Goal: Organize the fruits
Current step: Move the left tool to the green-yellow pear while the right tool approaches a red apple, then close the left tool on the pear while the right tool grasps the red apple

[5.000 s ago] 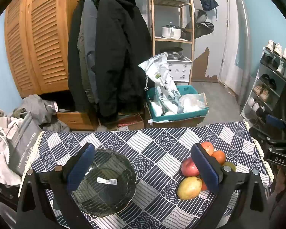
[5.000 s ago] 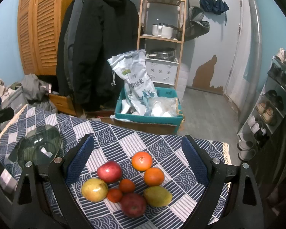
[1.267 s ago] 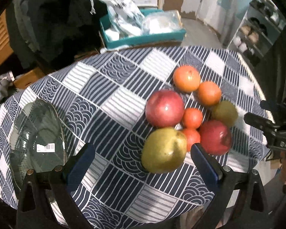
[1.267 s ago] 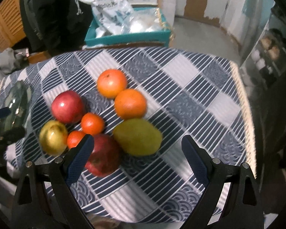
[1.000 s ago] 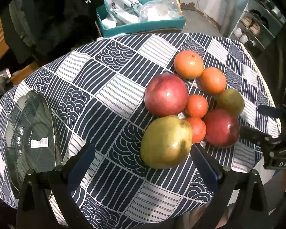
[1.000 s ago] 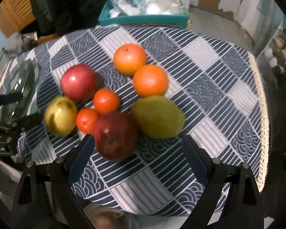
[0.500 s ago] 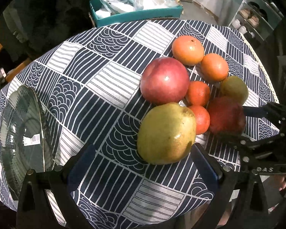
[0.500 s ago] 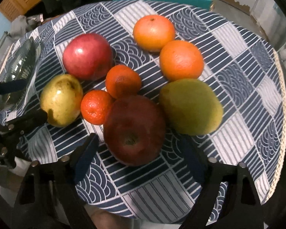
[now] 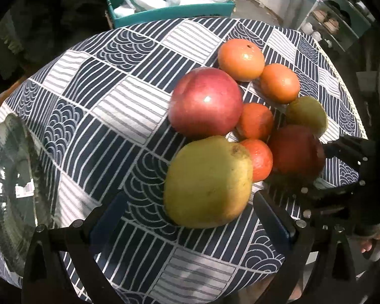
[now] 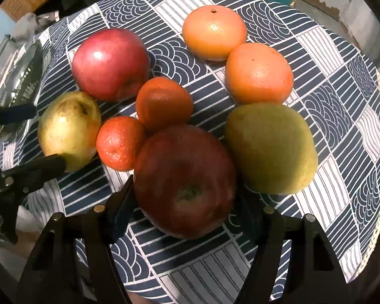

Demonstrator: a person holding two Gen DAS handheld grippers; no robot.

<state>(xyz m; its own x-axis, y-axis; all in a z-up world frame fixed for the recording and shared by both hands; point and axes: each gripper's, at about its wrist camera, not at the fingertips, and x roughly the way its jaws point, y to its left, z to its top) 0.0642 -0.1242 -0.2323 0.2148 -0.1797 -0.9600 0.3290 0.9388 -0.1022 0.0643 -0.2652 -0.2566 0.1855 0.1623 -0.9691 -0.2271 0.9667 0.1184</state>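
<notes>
Dark red apple (image 10: 185,182) sits at 6 o'clock of the fruit cluster on the worktop (image 10: 329,88). Right gripper (image 10: 182,210) jaws have just been closing around it; contact unclear. Left gripper (image 9: 190,217) spread wide, straddling yellow pear (image 9: 207,182). Glass plate (image 9: 10,185) at 9 o'clock.

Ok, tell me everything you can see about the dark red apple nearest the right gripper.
The dark red apple is round, deep red with duller brownish patches, its stem dimple facing the camera. It sits on the patterned tablecloth among the other fruit, against a small orange and beside the green pear. The right gripper straddles it, its jaws having just been closing; the left pad looks against its side, the other is hidden in shadow.
</notes>
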